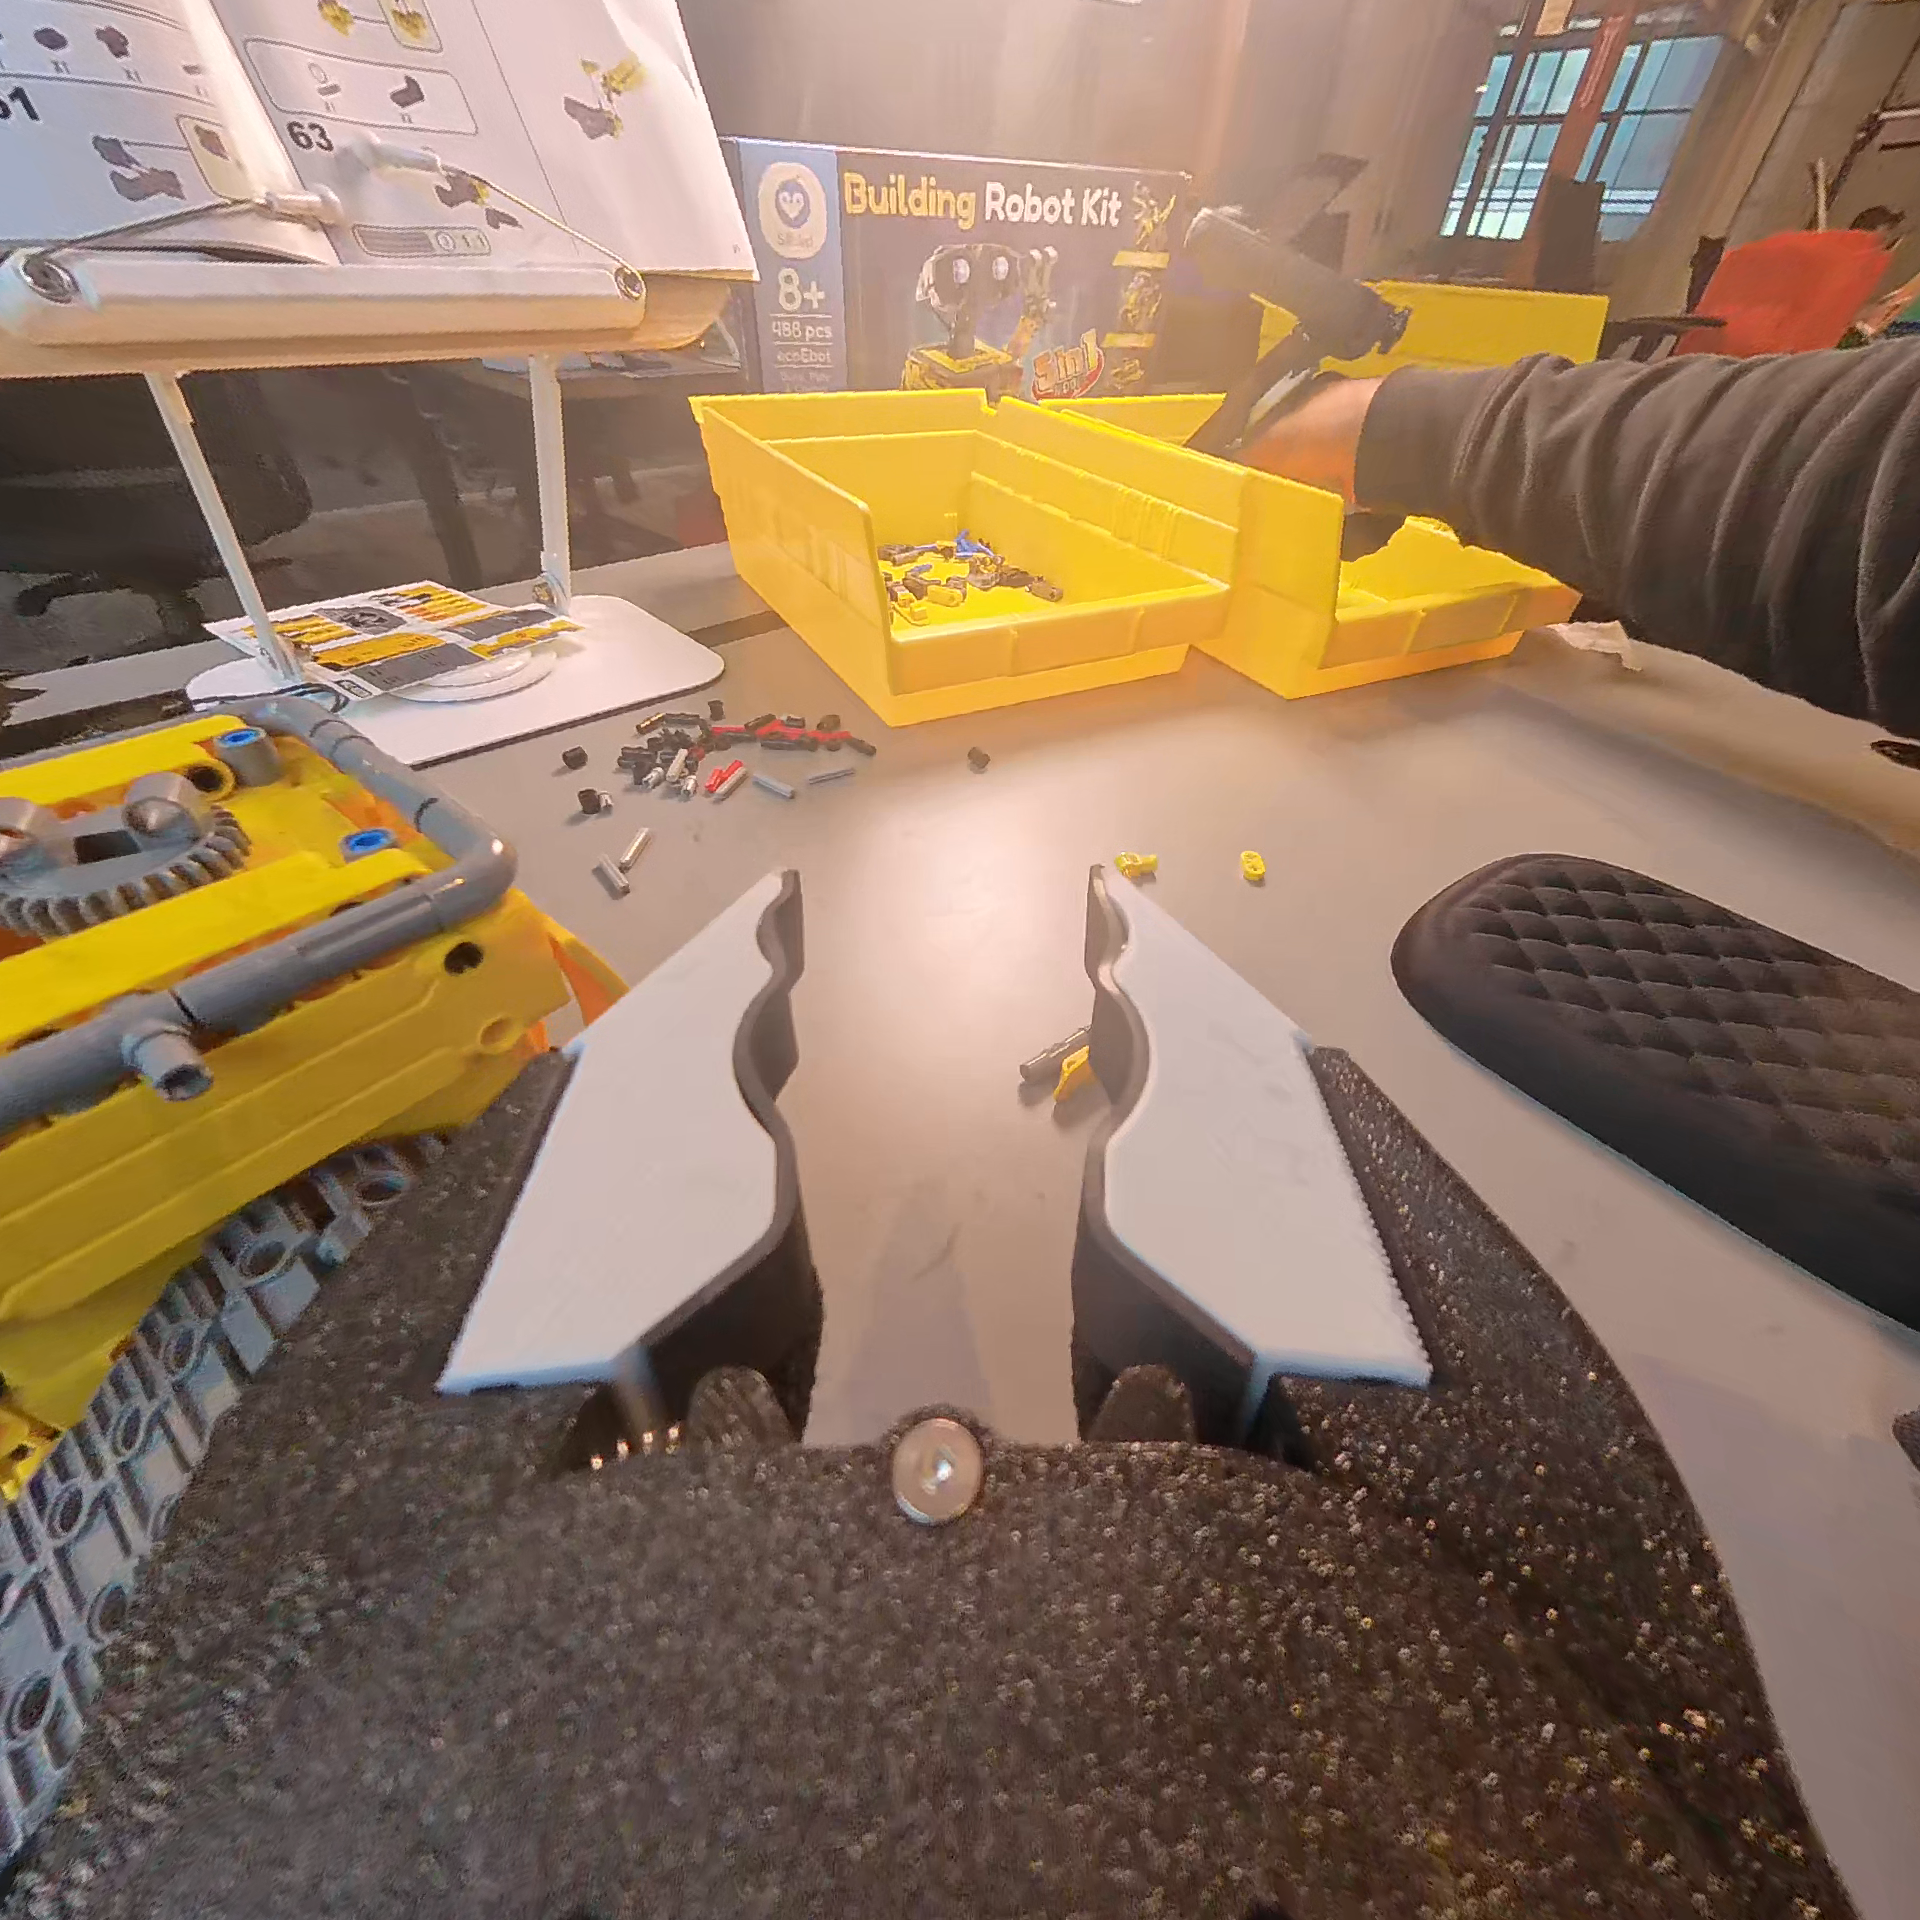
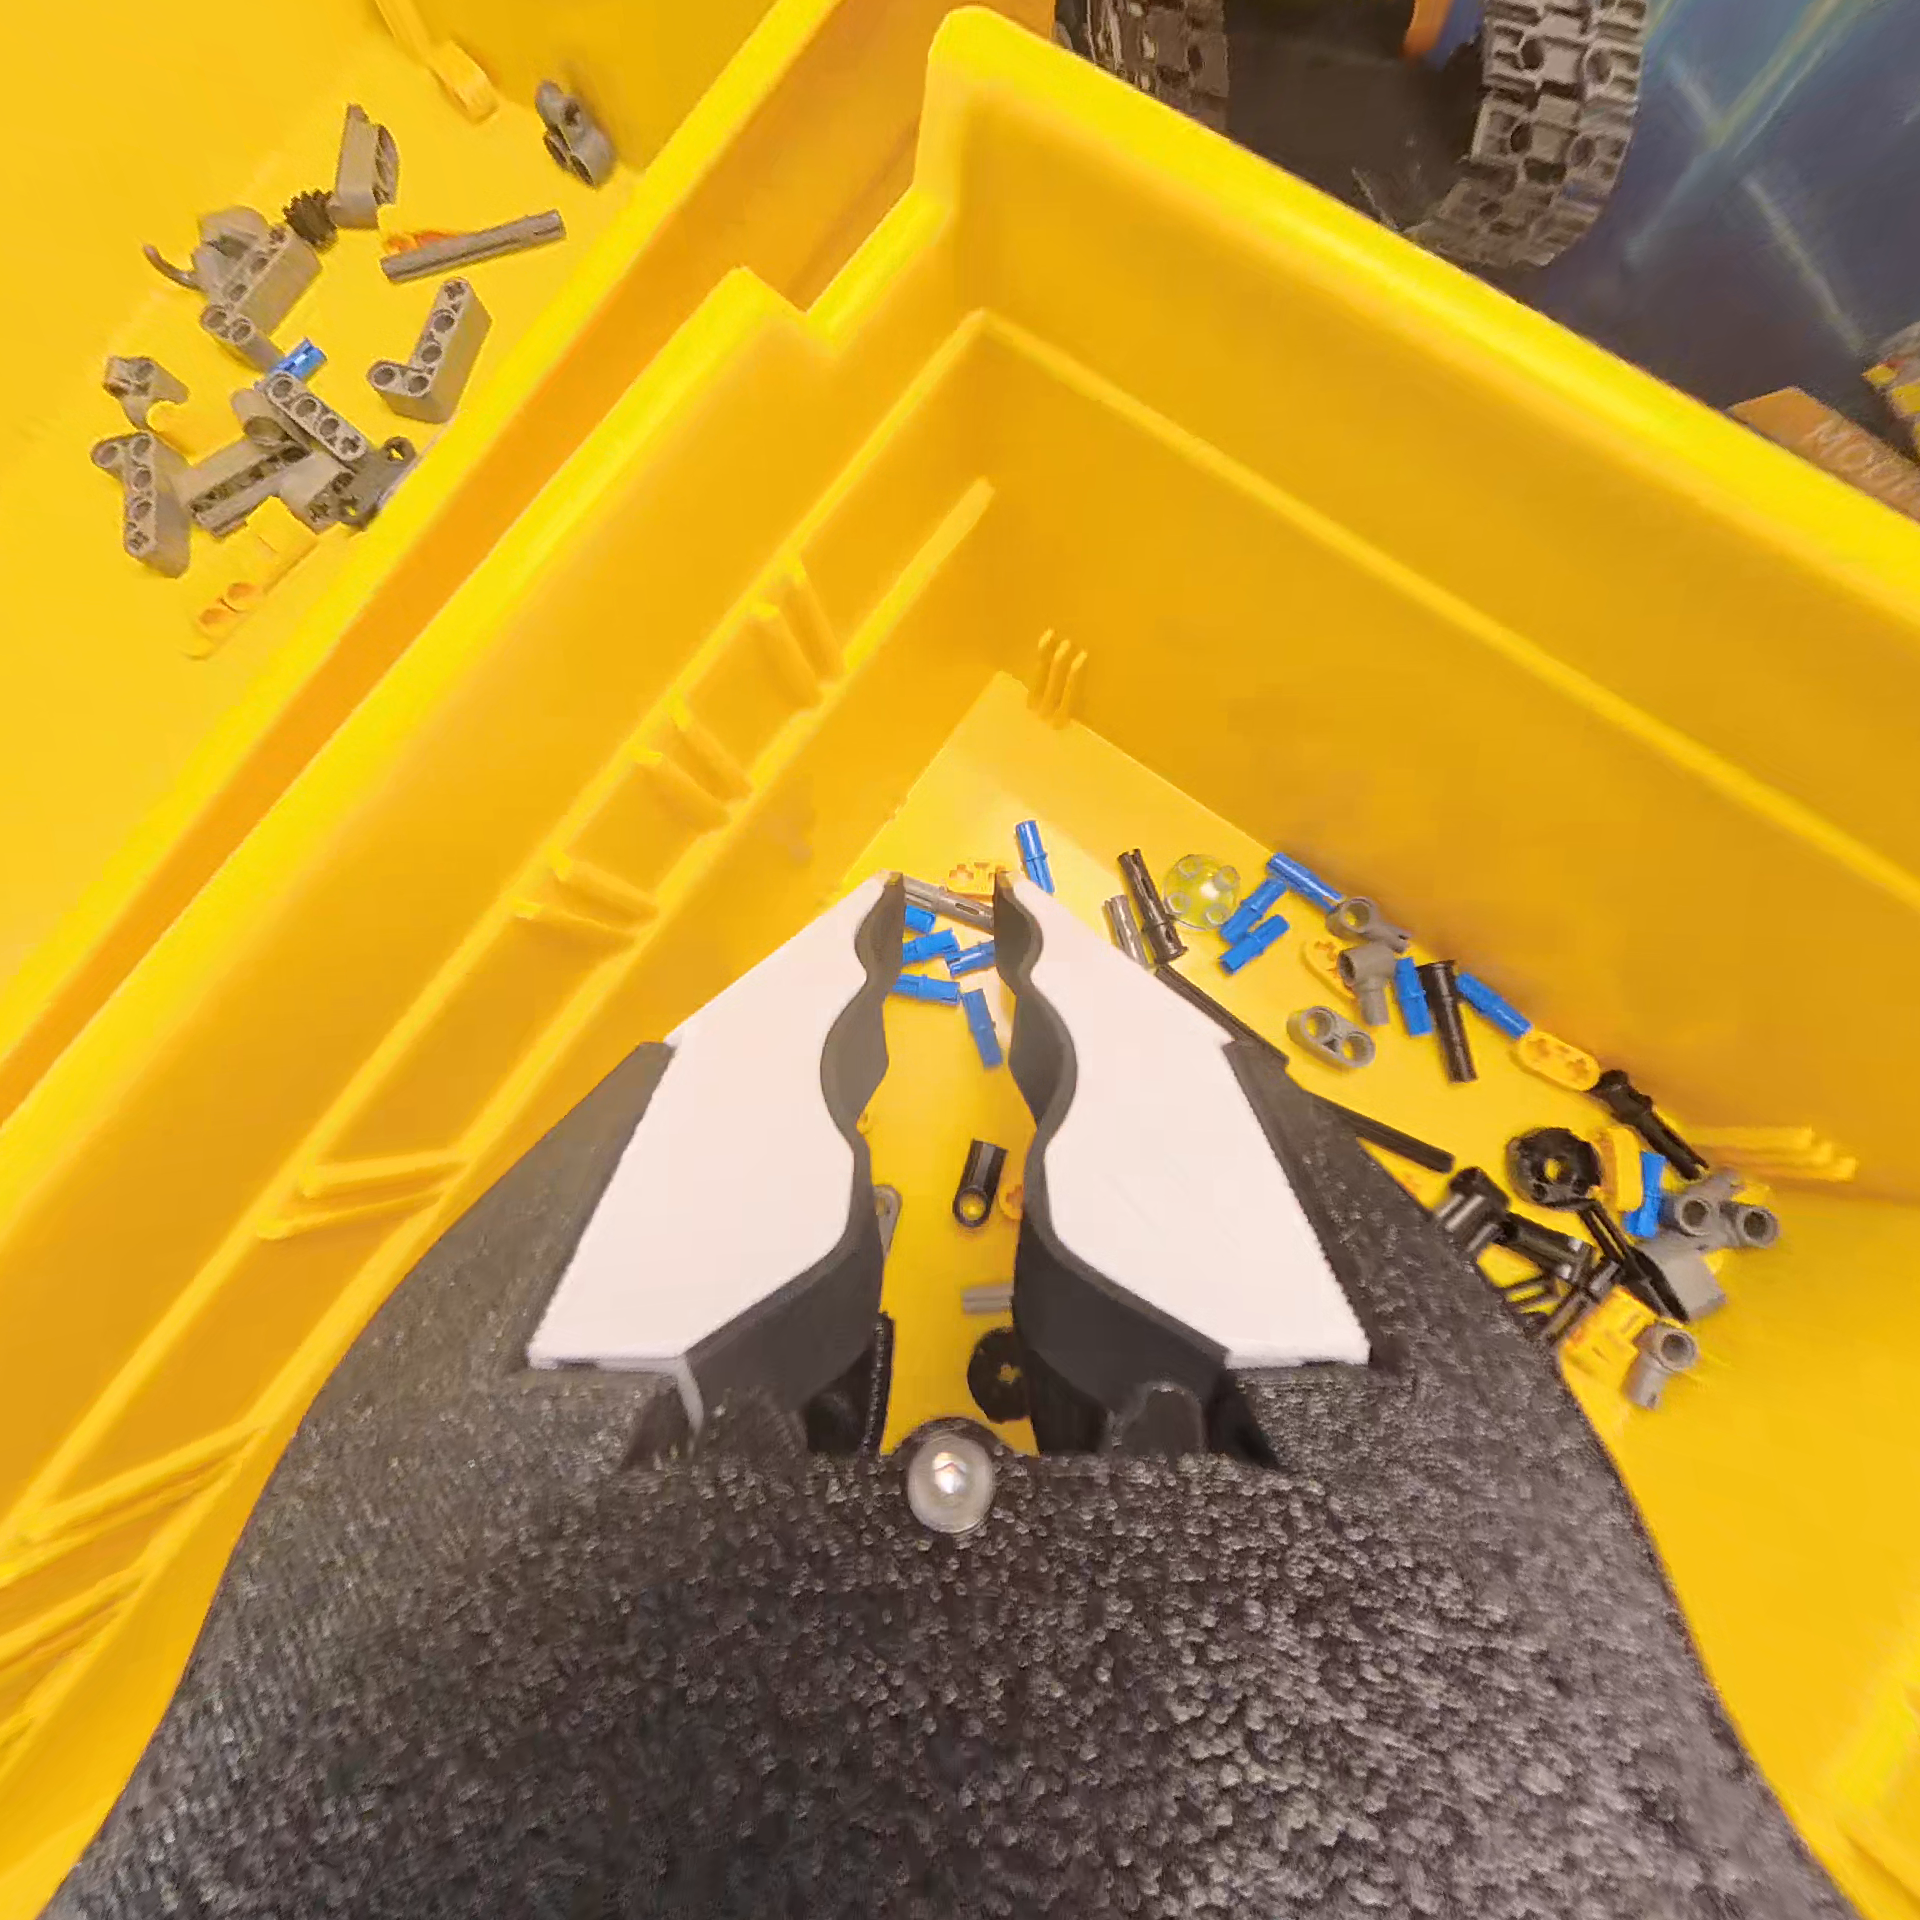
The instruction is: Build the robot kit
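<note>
Left gripper (image 1: 943,883) — fingers wide apart, empty, low over grey table (image 1: 1299,831); short black pin (image 1: 1051,1051) beside the right finger, yellow tracked model (image 1: 239,997) at left.

Right gripper (image 2: 943,883) — narrowly parted, gripping nothing, tips down in yellow bin (image 2: 1351,540) among blue pins (image 2: 940,961).

Risk: crowded pins — closing may catch several or flick one away.

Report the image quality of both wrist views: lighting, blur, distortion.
Left wrist view: warm, hazy light, glare around the window, strong fisheye bending of the grey table, motion blur on the far gripper over the yellow bins; left gripper sharp, jaws apart. Right wrist view: bright even light inside the yellow bin, soft smear toward the edges, small parts near the right gripper fairly crisp.
</note>
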Tool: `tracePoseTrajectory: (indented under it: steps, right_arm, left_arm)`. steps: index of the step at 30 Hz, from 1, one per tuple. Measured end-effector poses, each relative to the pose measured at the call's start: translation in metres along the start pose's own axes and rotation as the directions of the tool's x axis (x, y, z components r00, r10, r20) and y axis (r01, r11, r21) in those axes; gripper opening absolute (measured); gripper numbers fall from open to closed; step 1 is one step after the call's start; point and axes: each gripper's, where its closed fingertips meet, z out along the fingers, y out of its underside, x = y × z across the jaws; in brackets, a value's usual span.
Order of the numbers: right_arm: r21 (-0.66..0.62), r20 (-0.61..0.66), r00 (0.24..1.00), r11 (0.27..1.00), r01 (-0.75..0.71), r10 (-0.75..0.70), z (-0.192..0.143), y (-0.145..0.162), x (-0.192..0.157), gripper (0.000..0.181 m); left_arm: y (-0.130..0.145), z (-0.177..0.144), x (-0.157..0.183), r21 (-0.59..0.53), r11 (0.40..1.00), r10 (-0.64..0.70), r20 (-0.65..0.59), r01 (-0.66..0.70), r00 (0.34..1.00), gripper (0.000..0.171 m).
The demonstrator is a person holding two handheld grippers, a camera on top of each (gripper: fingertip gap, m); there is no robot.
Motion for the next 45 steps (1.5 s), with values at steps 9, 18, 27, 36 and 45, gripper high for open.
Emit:
tracePoseTrajectory:
  steps: [9,18,27,36,45]
  right_arm:
    - [-0.065,0.043,0.993,0.992,-0.107,0.11,0.01,0.009,0.005,0.014]
    - [-0.128,0.111,0.976,0.976,-0.175,0.189,0.01,0.006,-0.001,0.013]
    - [-0.13,0.091,0.978,0.976,-0.173,0.185,0.013,0.004,0.002,0.016]
    - [-0.156,0.07,0.993,0.984,-0.082,0.093,0.017,0.002,-0.002,0.01]
    - [-0.133,0.073,0.997,0.991,0.025,-0.015,0.011,0.007,0.001,0.006]
  left_arm:
    - [0.002,0.001,-0.001,-0.008,1.0,-0.006,0.006,0.006,1.0,0.053]
    - [0.001,0.001,-0.001,-0.006,1.0,-0.01,0.002,0.01,1.0,0.053]
    - [0.001,0.001,-0.001,-0.005,1.0,-0.016,-0.003,0.016,1.0,0.053]
    - [0.001,0.001,-0.001,-0.006,1.0,-0.016,-0.005,0.016,1.0,0.053]
    - [0.0,0.0,-0.001,0.004,1.0,-0.017,-0.006,0.017,1.0,0.053]
